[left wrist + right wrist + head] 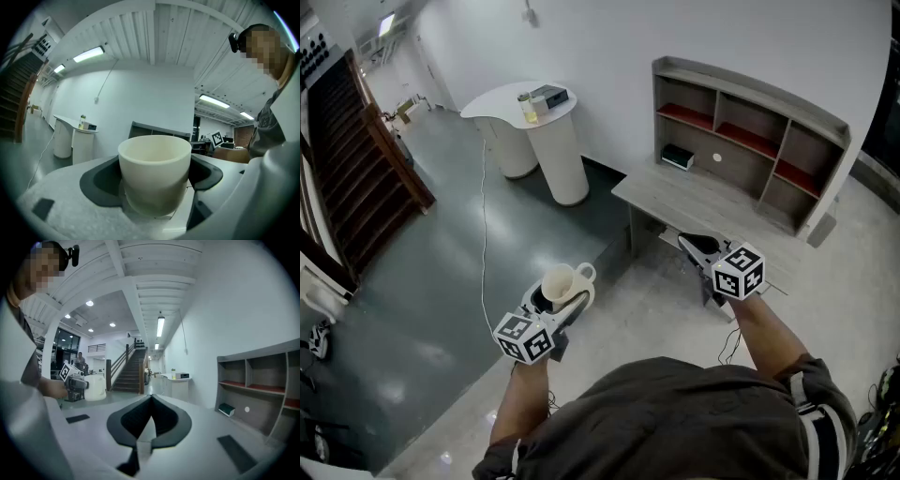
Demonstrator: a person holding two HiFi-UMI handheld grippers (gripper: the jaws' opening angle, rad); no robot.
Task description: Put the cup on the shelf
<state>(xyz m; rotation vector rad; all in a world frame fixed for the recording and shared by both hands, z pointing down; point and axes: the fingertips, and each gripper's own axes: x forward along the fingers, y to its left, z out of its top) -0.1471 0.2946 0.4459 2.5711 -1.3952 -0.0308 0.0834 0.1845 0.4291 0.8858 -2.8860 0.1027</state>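
Note:
A cream cup point(563, 281) with a handle stands upright between the jaws of my left gripper point(562, 297), which is shut on it; the dark pads point(101, 180) press the cup point(154, 173) from both sides. I hold it in the air over the floor, left of the desk. My right gripper point(697, 246) is shut with nothing in it, its jaw tips meeting point(151, 398), and it hovers above the desk's front edge. The grey shelf point(750, 131) with red-lined compartments stands on the back of the desk point(670, 202). In the right gripper view, the cup point(96, 387) shows at the left and the shelf point(262, 390) at the right.
A small dark box point(678, 157) lies in the shelf's lower left compartment. A white curved counter point(534, 122) with a bottle and a box stands beyond. A wooden staircase point(356, 159) rises at left. A thin cable point(484, 234) runs over the grey floor.

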